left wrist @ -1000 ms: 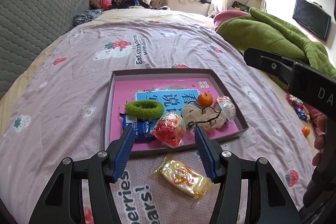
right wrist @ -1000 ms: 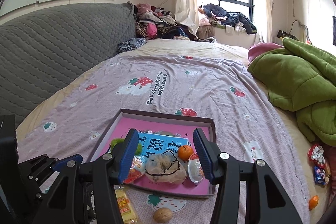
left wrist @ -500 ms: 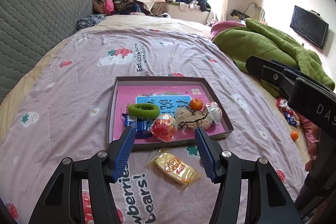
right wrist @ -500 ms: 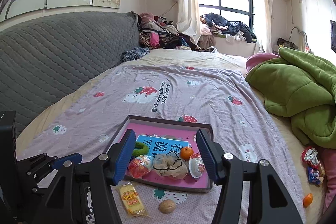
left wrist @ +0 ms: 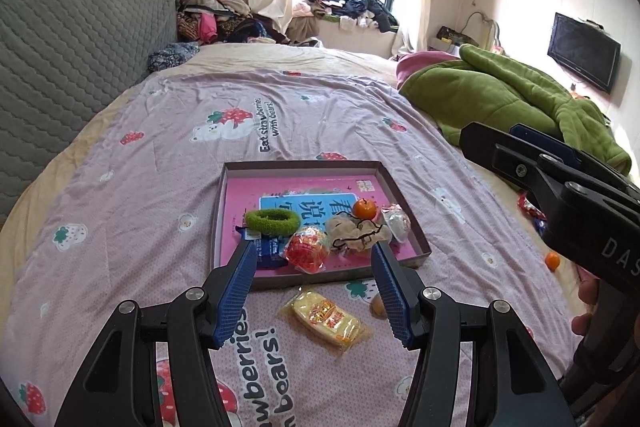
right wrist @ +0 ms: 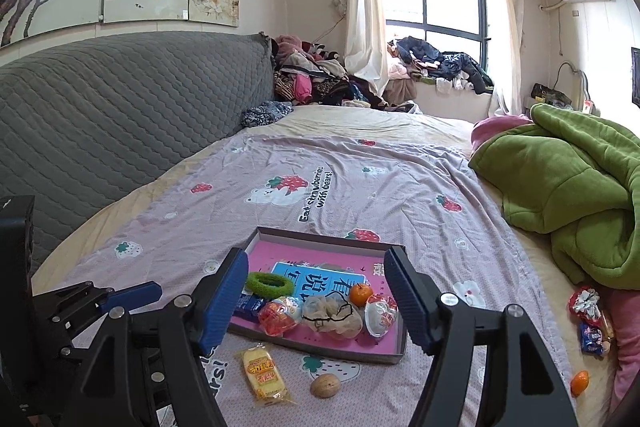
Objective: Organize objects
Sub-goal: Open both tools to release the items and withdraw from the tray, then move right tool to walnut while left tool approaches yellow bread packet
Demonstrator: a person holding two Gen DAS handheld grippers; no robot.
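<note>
1. Two grippers hover above the bedspread (left wrist: 160, 155), both with fingers spread wide and nothing between them: the left gripper (left wrist: 314, 283) and the right gripper (right wrist: 316, 301).
2. Most of the objects already lie in the shallow box tray (left wrist: 404, 203): a green hair scrunchie (left wrist: 273, 221), a small orange (left wrist: 365, 207), a red-filled snack bag (left wrist: 307, 249), a blue packet (left wrist: 266, 247), a beige mesh pouch (left wrist: 356, 233) and a clear capsule toy (right wrist: 380, 313).
3. Two things lie outside, just in front of the tray's near wall: a yellow snack packet (right wrist: 266, 373) and a walnut (right wrist: 325, 385), near each other but apart. A second orange (right wrist: 580, 382) and some wrapped sweets (right wrist: 588, 315) lie well off to the right, by the green blanket (right wrist: 568, 187).
4. The packet is likely the next pick. It lies flat, its long axis running diagonally in the left view, near end toward the right; in the right view it runs nearly front to back.
5. Risks: closing along that long axis would buckle the slippery wrapper or let it slide out, so the fingers should span its short width. On soft bedding a downward press could sink the packet or snag the cloth.
6. The walnut may roll if nudged, and bumping the tray's near wall could shift what lies inside.
</note>
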